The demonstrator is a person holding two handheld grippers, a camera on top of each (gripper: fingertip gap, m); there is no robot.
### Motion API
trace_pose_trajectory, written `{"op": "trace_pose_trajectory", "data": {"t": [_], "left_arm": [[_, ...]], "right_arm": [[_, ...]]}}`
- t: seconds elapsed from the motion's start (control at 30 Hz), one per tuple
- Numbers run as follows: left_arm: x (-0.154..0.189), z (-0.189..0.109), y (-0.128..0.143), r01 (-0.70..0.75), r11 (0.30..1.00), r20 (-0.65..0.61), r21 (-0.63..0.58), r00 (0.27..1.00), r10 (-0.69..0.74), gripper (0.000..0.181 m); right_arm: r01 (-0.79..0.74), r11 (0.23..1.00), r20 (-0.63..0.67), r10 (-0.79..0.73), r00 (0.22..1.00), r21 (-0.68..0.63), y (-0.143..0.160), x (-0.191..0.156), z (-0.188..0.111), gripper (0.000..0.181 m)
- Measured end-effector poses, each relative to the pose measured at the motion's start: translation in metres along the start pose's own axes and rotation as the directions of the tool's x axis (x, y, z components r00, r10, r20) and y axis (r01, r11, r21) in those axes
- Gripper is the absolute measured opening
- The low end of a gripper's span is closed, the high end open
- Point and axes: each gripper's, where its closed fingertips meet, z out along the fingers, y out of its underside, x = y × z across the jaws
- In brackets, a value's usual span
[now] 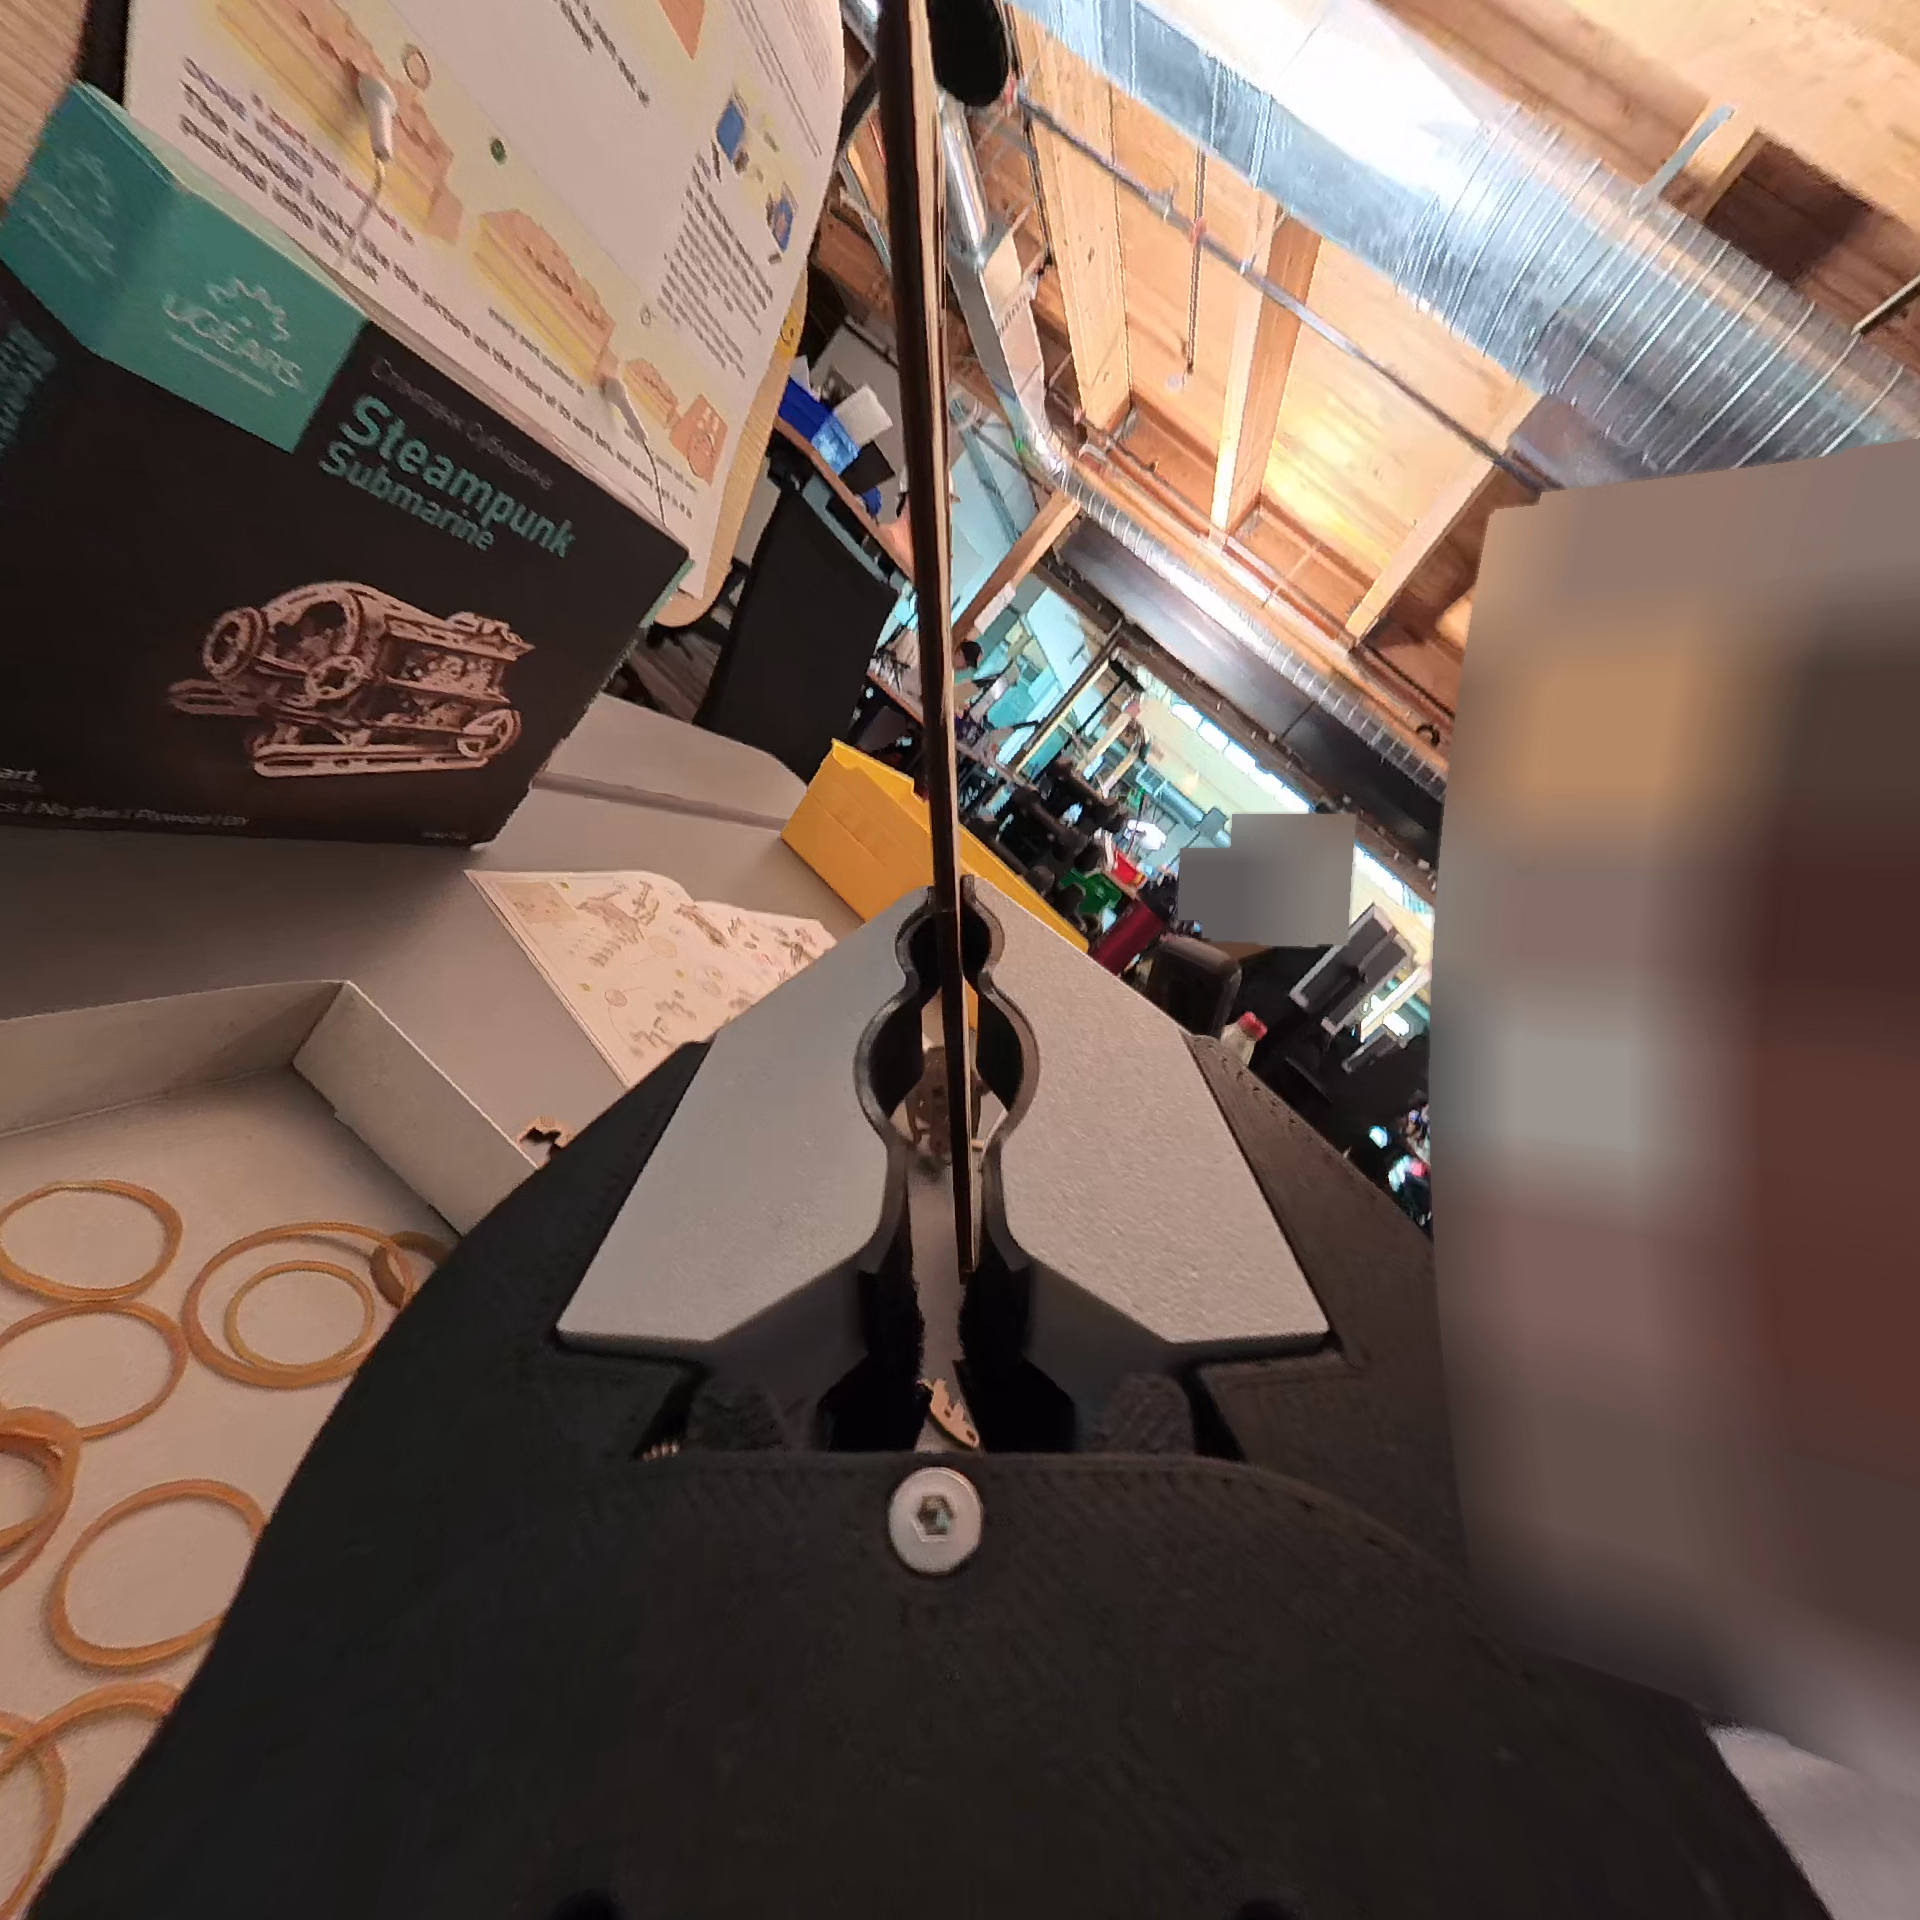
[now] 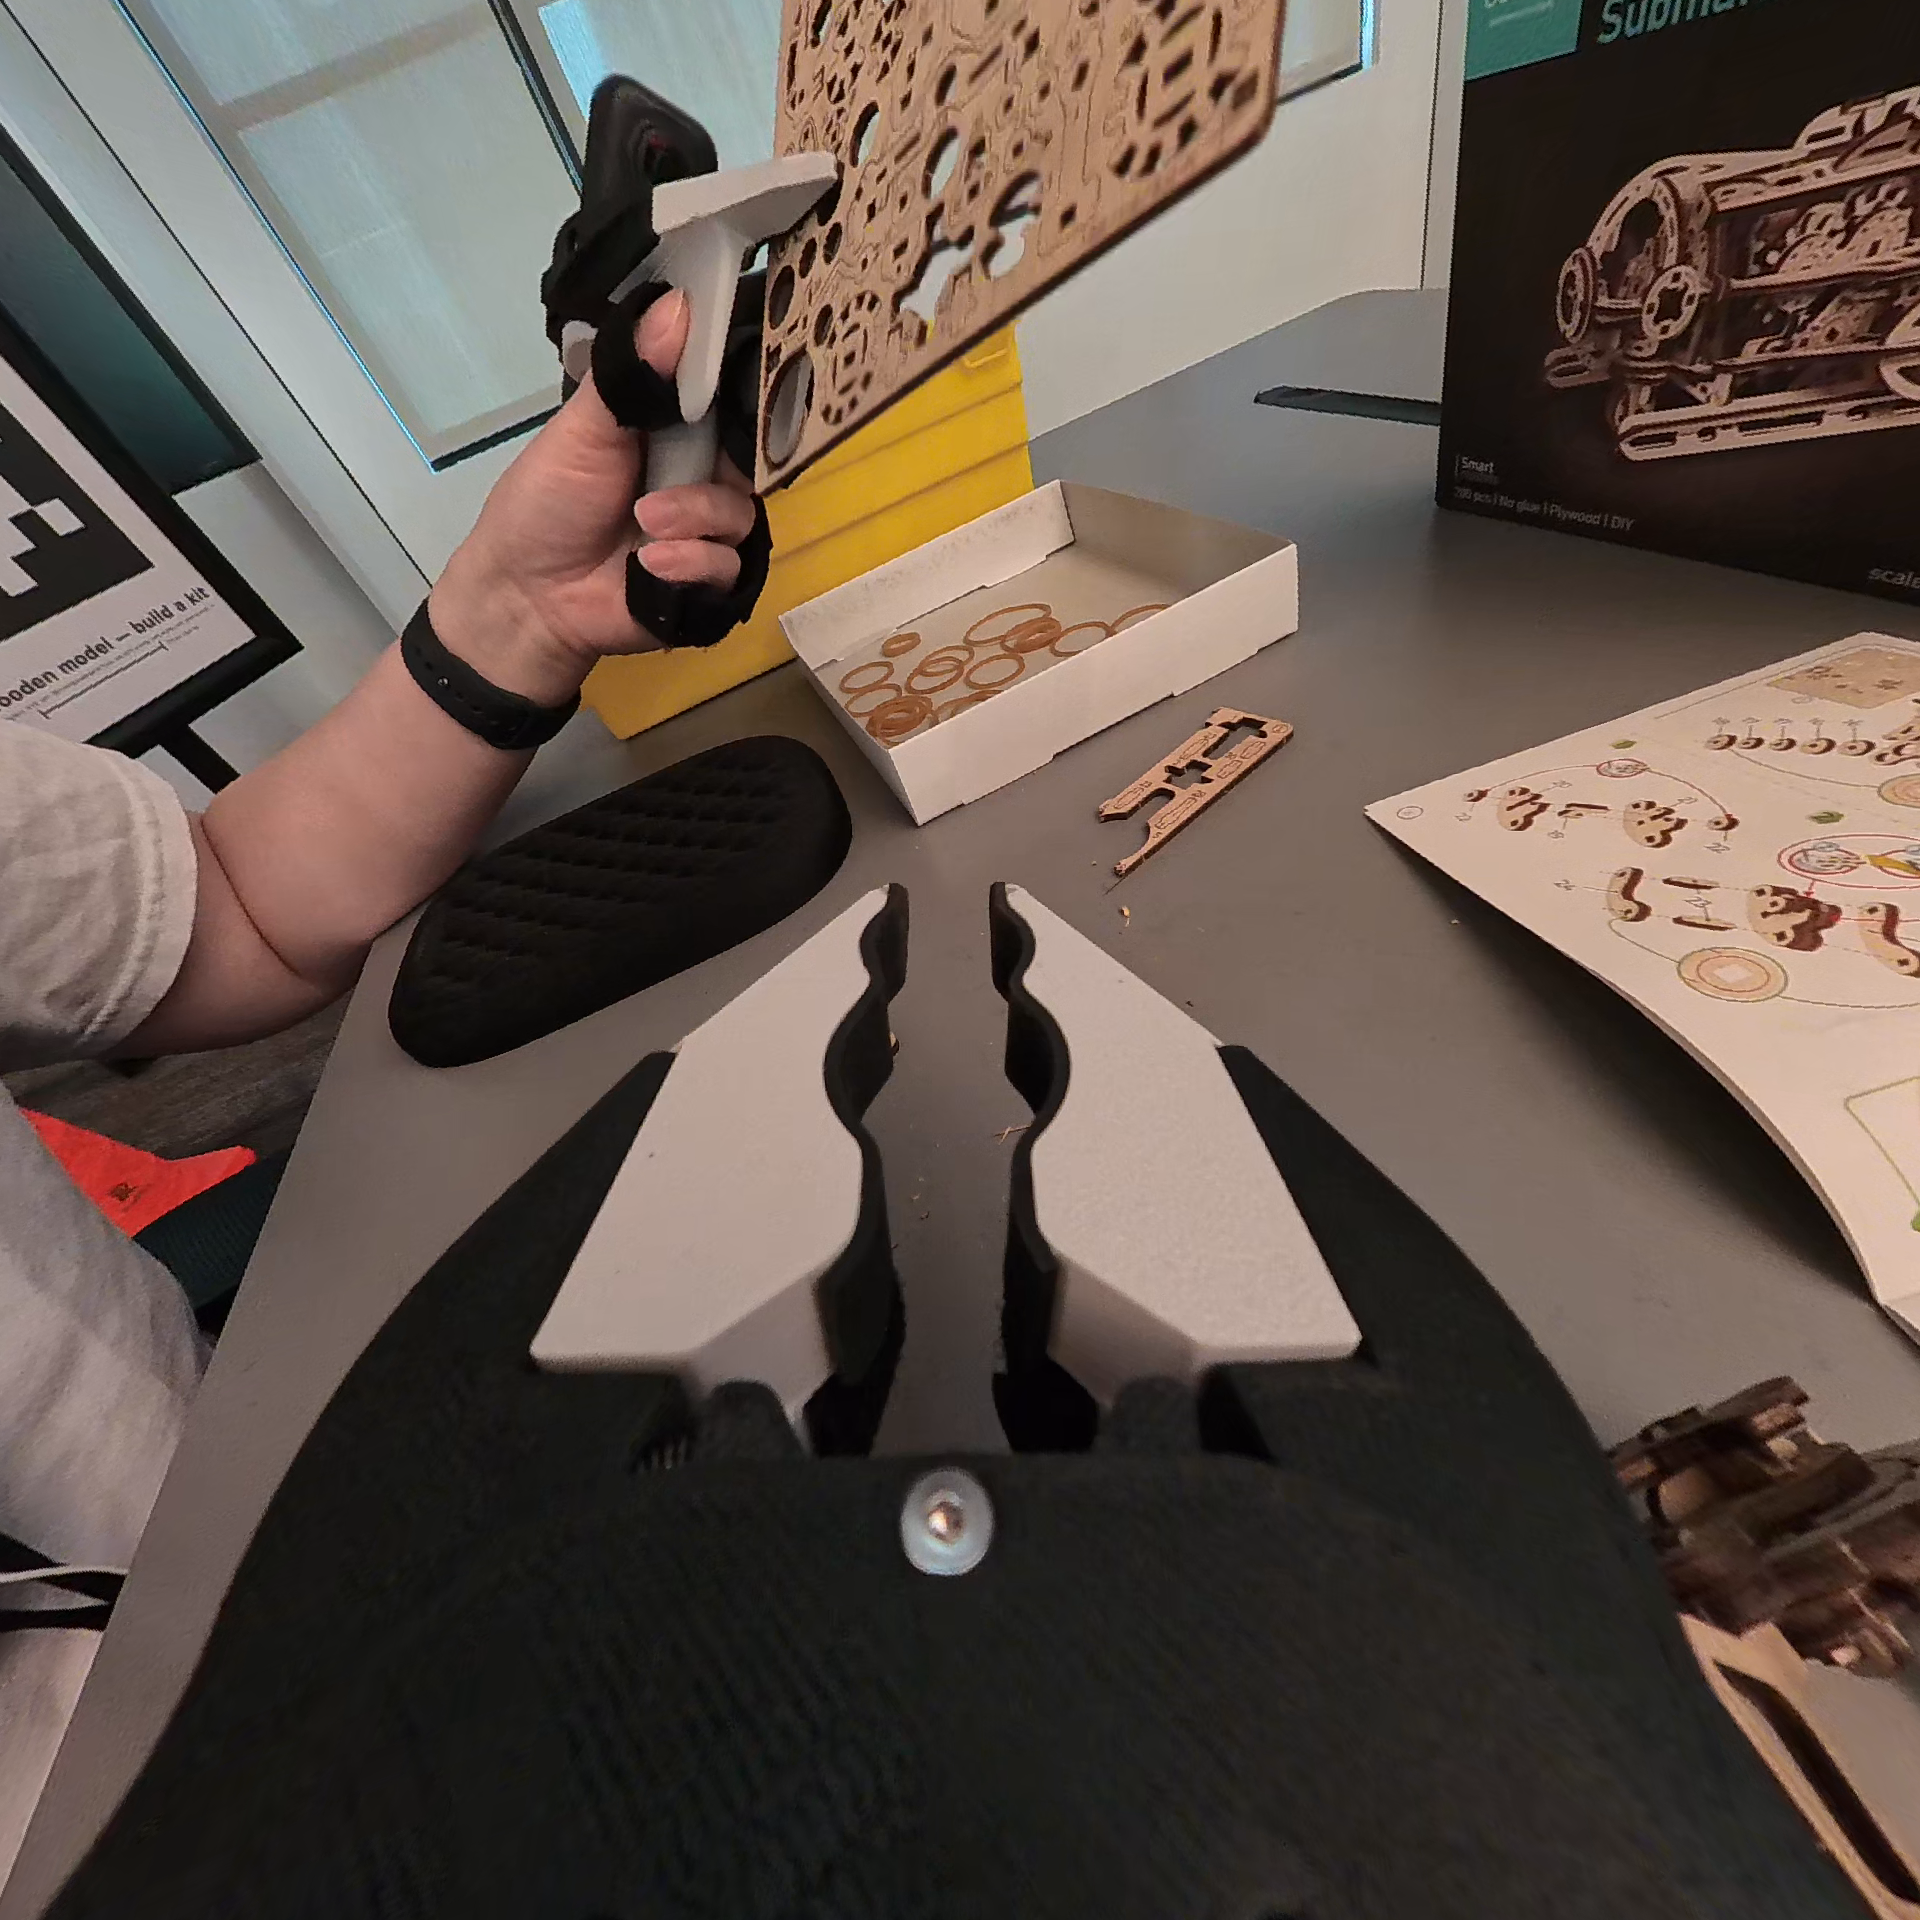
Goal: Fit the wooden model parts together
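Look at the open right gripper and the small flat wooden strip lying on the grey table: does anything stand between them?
Nothing visible does. The right gripper hangs open over bare grey table, and the small flat wooden strip lies ahead, slightly right of its fingertips. The white cardboard tray of rubber bands sits beyond and left, off that line.

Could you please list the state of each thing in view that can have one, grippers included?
Left gripper: shut on the wooden sheet, held up off the table.
Wooden sheet: lifted, many parts already punched out.
Right gripper: open, empty, above the table.
White tray: open, rubber bands inside.
Instruction booklet: open, flat.
Small wooden piece: lying loose on the table.
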Motion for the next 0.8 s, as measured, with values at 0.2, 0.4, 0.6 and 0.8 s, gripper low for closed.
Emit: {"op": "trace_pose_trajectory", "data": {"t": [0.2, 0.4, 0.6, 0.8], "left_arm": [[0.002, 0.009, 0.018, -0.058, 0.993, 0.008, -0.105, 0.998, 0.060, 0.000], [0.005, 0.012, 0.027, -0.121, 0.979, 0.020, -0.164, 0.992, 0.126, 0.000], [0.008, 0.019, 0.046, -0.083, 0.965, -0.017, -0.247, 0.997, 0.081, 0.001], [0.009, 0.027, 0.070, -0.051, 0.940, -0.048, -0.338, 0.998, 0.037, 0.000]], "right_arm": [[0.003, 1.000, -0.007, -0.003, 1.000, 0.015, -0.002, 0.001, -0.001, 0.013], [0.016, 0.998, -0.014, -0.015, 1.000, 0.056, -0.007, 0.000, -0.003, 0.013], [0.069, 0.984, -0.058, -0.060, 0.997, 0.163, -0.024, 0.002, -0.012, 0.021], [0.064, 0.953, -0.104, -0.034, 0.994, 0.297, -0.046, 0.010, -0.029, 0.033]]}}
